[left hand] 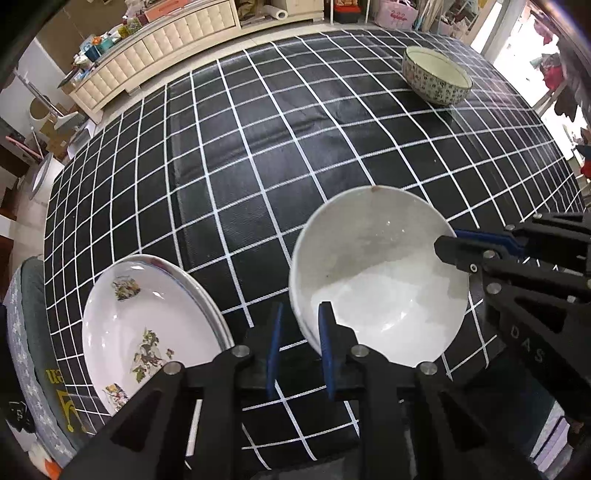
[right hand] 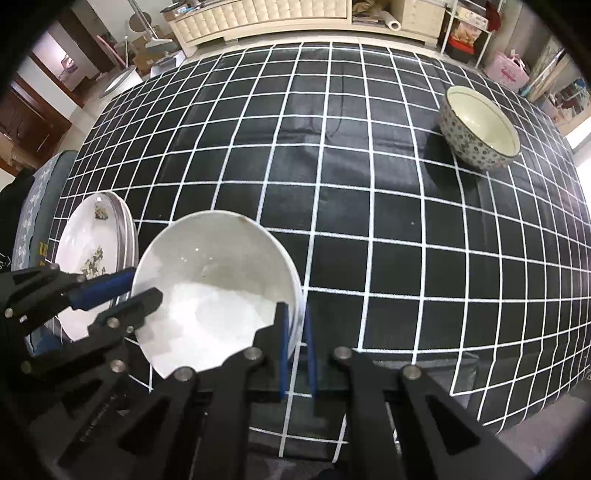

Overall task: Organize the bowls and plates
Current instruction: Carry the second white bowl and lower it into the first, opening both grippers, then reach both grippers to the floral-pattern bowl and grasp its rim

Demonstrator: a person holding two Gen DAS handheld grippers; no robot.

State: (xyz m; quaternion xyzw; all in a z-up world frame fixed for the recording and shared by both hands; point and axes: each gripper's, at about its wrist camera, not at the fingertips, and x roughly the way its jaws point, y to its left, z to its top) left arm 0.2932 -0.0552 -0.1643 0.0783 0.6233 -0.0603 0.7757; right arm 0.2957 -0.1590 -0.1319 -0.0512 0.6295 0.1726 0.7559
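I see the white bowl (left hand: pixel 376 280) near the front edge of the table (left hand: pixel 258 155), and both of my tools are on it. My right gripper (right hand: pixel 295 347) is pinched on the bowl's right wall, one blue pad inside and one outside; the lower wall is hidden behind the black linkage. My left gripper (left hand: pixel 301 343) straddles the bowl's left wall with its pads apart: one pad lies against the inside, the other stands off from the outside, and I cannot tell whether the bowl rests on the table or is lifted. Just left of the white bowl sit the stacked plates (left hand: pixel 147 325), the top one printed with birds and leaves; its near edge is covered by my left linkage, and I cannot count the plates beneath. Well beyond the white bowl, toward the far right corner, stands the patterned bowl (right hand: pixel 480 129), upright. Behind the white bowl, past the table, a cream cabinet (right hand: pixel 258 14) is cut off by the lens edge.
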